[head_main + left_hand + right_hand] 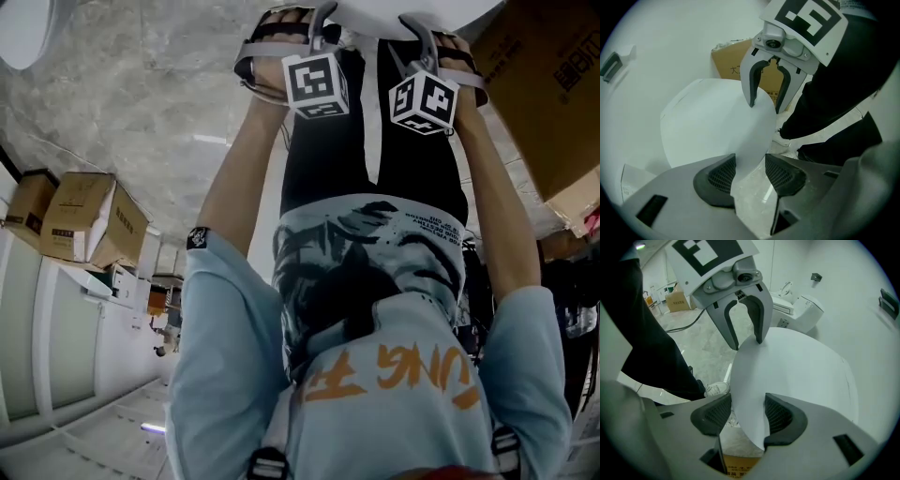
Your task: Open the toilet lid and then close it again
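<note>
— What have the grippers got?
— My left gripper point(750, 163) is clamped on the front edge of the white toilet lid point(708, 122). My right gripper point(747, 411) is clamped on that same edge, just beside it.
— And the bowl?
— It's hidden under the lid, so I can't tell its contents. The lid is plain and smooth, with grey floor point(703, 348) showing below its edge.
— Around it?
— There's a cardboard box point(733, 63) behind it, contents unseen. A second toilet point(797, 308) stands by the wall, and the person's white shoe point(717, 389) is near.
</note>
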`<state>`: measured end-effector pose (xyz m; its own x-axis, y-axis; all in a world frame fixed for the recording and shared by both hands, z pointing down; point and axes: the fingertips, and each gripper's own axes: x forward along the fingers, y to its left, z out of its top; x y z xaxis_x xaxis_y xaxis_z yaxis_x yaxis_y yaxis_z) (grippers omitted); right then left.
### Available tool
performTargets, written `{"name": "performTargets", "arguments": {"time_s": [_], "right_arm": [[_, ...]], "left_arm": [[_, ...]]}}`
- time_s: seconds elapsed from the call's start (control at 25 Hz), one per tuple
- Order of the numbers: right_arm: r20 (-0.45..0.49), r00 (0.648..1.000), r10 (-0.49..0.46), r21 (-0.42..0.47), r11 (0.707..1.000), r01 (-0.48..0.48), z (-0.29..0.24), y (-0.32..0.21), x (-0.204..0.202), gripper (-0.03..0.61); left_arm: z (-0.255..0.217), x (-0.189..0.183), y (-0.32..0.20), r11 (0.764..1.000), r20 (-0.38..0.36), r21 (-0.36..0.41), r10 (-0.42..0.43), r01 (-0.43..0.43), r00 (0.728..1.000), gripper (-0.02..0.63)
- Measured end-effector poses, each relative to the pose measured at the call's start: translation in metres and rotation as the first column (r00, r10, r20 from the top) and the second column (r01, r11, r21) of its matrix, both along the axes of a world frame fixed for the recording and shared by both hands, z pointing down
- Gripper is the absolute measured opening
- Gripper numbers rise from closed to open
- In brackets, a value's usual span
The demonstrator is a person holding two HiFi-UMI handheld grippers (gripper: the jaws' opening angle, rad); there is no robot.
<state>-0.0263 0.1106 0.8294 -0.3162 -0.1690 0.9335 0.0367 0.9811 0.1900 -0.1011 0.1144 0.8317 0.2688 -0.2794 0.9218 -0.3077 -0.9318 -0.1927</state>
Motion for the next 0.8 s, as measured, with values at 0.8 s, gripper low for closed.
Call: {"name": "performTargets", "arguments": {"time_s": [0.8], "right_arm": [[0.133,0.984,0.120,0.068,0.989,-0.130,-0.139,-0.041,-0.013,0.090]], "left_arm": [[-0.161,-0.003,-0.043,0.801,-0.354,-0.246,-0.598,0.546,0.719,0.028]]}}
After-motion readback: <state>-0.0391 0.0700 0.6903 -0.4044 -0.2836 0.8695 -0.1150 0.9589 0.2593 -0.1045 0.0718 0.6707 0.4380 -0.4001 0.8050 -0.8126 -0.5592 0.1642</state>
